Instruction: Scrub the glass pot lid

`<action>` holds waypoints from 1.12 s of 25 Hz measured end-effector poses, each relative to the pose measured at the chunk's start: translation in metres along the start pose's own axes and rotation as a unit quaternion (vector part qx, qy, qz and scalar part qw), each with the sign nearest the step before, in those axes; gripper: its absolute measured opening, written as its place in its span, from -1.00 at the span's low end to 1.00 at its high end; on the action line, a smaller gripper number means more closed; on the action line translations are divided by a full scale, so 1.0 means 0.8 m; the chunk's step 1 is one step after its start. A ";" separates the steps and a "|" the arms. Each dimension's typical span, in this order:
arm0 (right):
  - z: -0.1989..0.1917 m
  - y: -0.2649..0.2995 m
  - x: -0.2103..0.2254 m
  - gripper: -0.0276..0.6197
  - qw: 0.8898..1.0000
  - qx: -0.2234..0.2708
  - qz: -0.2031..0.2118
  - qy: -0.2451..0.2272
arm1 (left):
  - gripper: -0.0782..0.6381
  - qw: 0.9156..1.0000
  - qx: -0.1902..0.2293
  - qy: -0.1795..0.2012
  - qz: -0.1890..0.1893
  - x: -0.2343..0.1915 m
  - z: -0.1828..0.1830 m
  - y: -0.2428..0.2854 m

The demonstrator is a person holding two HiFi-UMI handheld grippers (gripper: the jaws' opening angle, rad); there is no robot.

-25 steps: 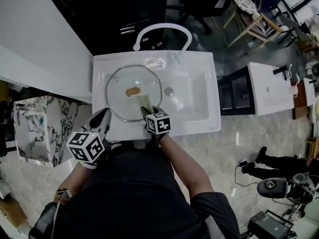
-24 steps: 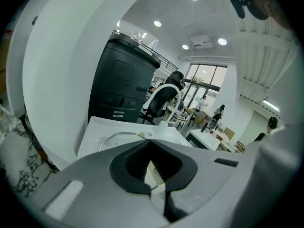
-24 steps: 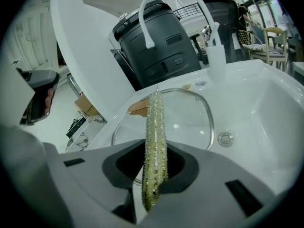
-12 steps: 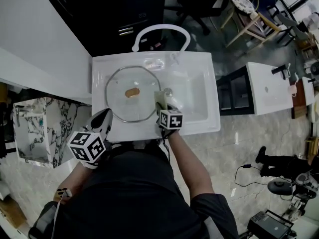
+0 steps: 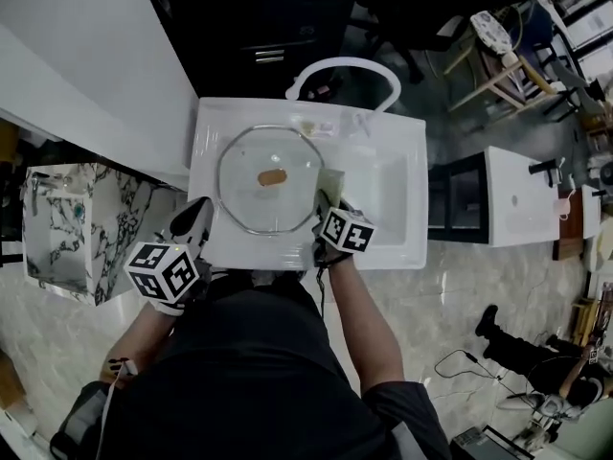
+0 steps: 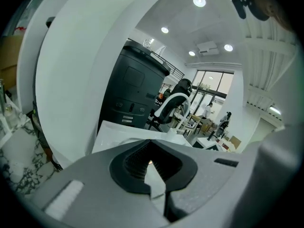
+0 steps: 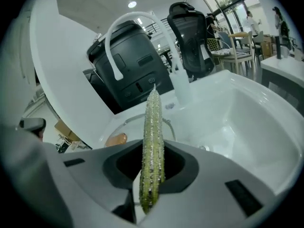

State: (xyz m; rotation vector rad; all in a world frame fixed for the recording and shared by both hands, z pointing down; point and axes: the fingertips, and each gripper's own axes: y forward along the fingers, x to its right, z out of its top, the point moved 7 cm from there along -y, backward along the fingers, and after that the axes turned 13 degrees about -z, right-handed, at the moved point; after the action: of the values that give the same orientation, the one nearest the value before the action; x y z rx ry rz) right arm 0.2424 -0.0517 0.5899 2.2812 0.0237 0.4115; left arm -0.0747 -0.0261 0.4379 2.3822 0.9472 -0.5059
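My head view is evenly bright, and the white sink (image 5: 380,195) glares a little. Both gripper views bend hard into dark corners. Round ceiling lights (image 6: 199,1) shine at twelve o'clock, windows (image 7: 228,3) flare at one o'clock, and the nearest foreground reads soft.

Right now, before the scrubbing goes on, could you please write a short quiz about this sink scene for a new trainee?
1. True or false: the right gripper holds the thin green scrubbing sponge between its fingers.
2. Choose one. In the white rectangular sink, the round glass pot lid with the brown knob lies: A. flat in the left part; B. flat in the right part; C. upright on its rim.
3. Fill the gap (open or shut): the left gripper is ____, with nothing between its fingers.

Key: 1 true; 2 A; 3 shut.
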 end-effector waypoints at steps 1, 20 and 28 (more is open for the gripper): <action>0.012 -0.003 -0.011 -0.71 1.000 0.011 0.007 -0.007 | -0.78 1.000 0.010 0.014 0.008 -0.005 0.009 -0.001; 0.141 0.131 -0.229 -0.71 0.875 0.002 0.008 -0.484 | -0.78 0.981 0.111 0.139 0.080 -0.084 0.092 -0.036; 0.080 0.191 -0.258 -0.71 0.809 -0.059 0.006 -0.585 | -0.78 0.981 0.113 0.102 0.123 -0.123 0.074 -0.083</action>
State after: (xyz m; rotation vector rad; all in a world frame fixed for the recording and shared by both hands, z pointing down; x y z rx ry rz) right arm 0.0486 -0.2320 0.6018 2.0445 -0.6159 -1.0022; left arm -0.1986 -0.0709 0.4194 2.7512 0.6946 -0.2902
